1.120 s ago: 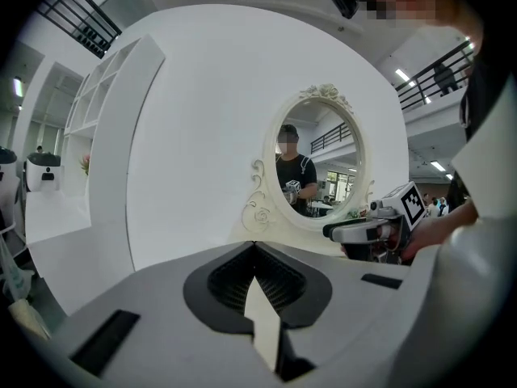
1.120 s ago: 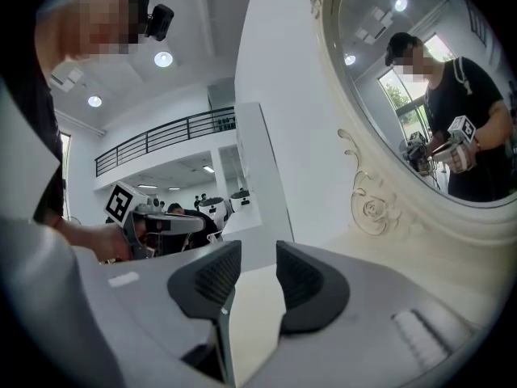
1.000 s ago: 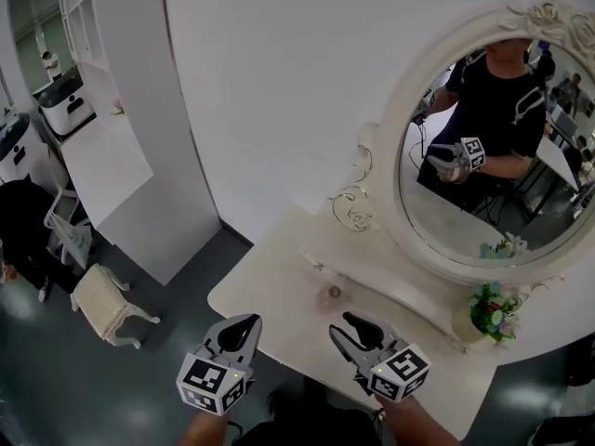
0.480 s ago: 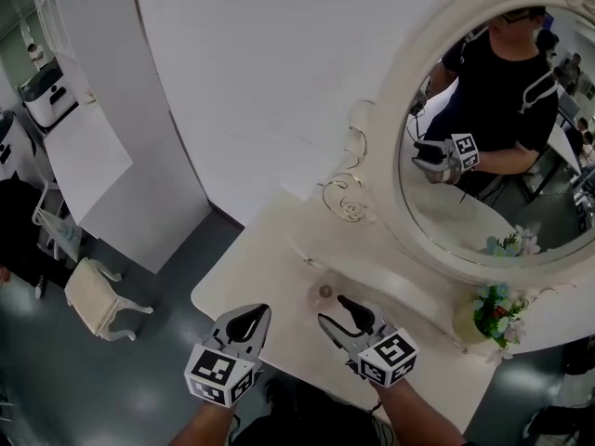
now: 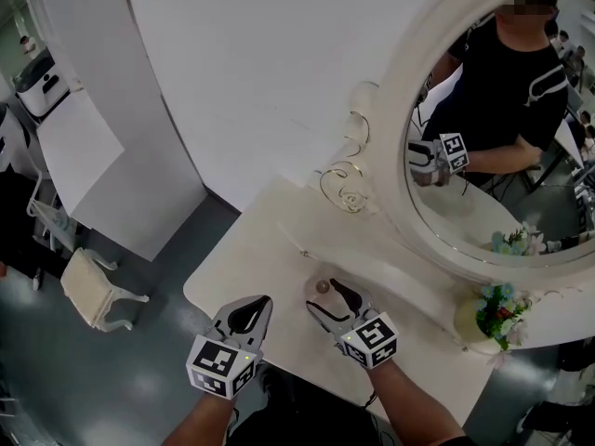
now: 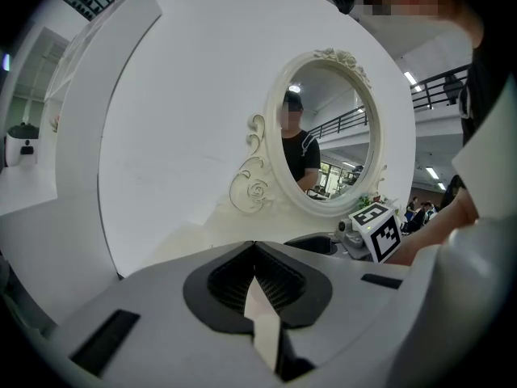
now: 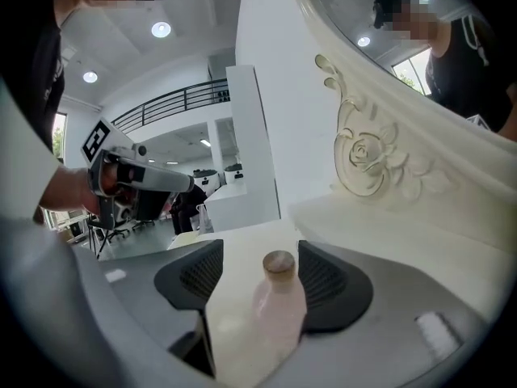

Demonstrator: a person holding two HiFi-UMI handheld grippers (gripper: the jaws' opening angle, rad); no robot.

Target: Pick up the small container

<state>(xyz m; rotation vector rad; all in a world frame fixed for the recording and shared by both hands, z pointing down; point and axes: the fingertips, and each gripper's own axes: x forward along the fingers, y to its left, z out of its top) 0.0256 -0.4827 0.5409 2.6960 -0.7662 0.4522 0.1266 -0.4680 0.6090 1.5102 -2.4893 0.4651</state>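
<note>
The small container [image 5: 322, 287] is a pale pink bottle with a brown cap, upright on the cream dressing table [image 5: 249, 254]. In the right gripper view the container [image 7: 279, 299] stands between the two dark pads, nearer the right pad [image 7: 327, 285]. My right gripper [image 5: 324, 298] [image 7: 260, 249] is around it with its jaws opening, and the pads are not pressing on it. My left gripper [image 5: 263, 302] hovers at the table's front edge, left of the right one. Its jaws [image 6: 254, 247] meet at the tips with nothing between them.
A large oval mirror [image 5: 493, 156] in an ornate cream frame stands at the back of the table and reflects the person. A flower pot [image 5: 491, 310] sits at the right. A white wall panel [image 5: 260, 82] rises behind. A small stool [image 5: 93, 291] stands on the floor at left.
My right gripper has moved forward over the table until the container stands between its jaws, which have spread wider. The left gripper has kept its place near the front edge.
</note>
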